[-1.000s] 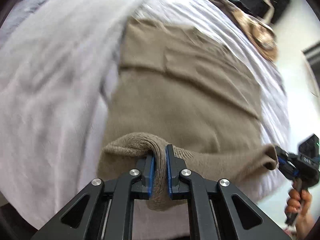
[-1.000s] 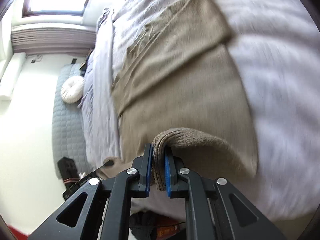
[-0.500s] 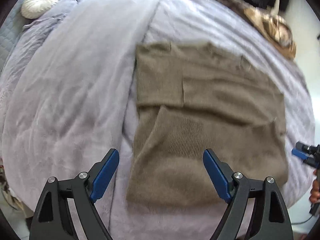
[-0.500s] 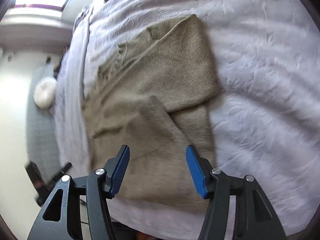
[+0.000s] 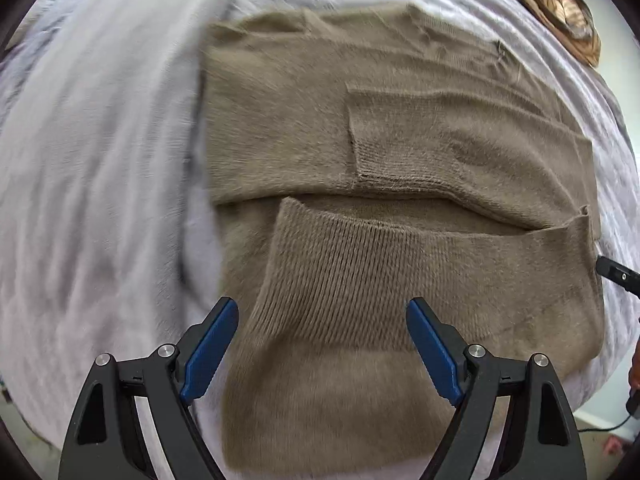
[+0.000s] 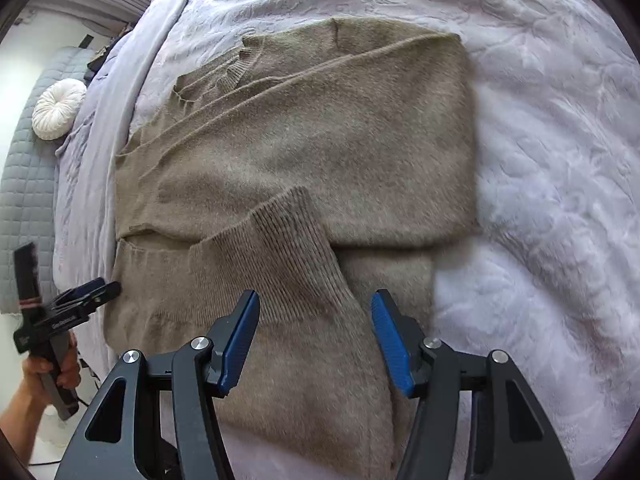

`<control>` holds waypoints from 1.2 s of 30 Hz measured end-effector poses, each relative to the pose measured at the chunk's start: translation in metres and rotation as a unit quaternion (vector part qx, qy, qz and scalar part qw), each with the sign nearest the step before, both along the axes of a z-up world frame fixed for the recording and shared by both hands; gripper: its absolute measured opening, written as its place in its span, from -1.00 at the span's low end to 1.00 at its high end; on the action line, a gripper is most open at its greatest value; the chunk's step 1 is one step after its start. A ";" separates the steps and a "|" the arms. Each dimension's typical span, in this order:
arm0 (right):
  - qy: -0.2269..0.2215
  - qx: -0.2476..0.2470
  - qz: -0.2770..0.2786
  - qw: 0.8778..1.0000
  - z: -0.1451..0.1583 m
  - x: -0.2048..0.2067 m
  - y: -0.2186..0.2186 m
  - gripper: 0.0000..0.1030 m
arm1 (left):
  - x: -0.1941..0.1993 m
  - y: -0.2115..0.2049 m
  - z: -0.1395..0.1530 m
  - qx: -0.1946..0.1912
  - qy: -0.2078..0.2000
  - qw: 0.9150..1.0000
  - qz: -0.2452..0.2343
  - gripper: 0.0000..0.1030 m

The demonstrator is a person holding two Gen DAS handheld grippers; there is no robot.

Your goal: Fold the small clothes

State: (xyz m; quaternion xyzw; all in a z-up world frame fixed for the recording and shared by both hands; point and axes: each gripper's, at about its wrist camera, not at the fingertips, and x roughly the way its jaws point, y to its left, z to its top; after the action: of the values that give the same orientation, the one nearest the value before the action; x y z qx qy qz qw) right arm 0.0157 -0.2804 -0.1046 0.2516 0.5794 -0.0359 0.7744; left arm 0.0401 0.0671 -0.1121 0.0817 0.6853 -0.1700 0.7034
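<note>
Brown sweater [image 5: 400, 152] is lying flat on the bed [image 5: 100, 160], partly folded, w/ the ribbed hem [image 5: 348, 276] turned up over its lower half & a sleeve cuff [image 5: 400, 160] lying across the body above that. Left gripper [image 5: 322, 350] is hovering over the sweater's near edge, jaws standing wide apart, blue pads clear of the knit, nothing held. Right gripper [image 6: 316, 340] is hanging over the sweater's near edge too, jaws parted about halfway, gripping nothing, ribbed hem [image 6: 280, 264] showing between the fingers. Round white cushion [image 6: 58, 109] is sitting beyond the sweater's far left corner, off the bed
</note>
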 end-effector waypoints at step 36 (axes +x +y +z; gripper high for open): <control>-0.134 -0.217 0.045 0.966 0.147 0.053 0.030 -0.89 | 0.083 -0.001 0.138 -0.175 -0.182 0.966 -0.056 -0.86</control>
State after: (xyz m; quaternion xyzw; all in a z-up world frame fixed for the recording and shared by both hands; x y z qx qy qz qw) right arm 0.0690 -0.2499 0.0421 0.0533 0.4597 -0.0919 0.8817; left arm 0.1234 0.0661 0.0259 0.0254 0.4995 -0.3087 0.8091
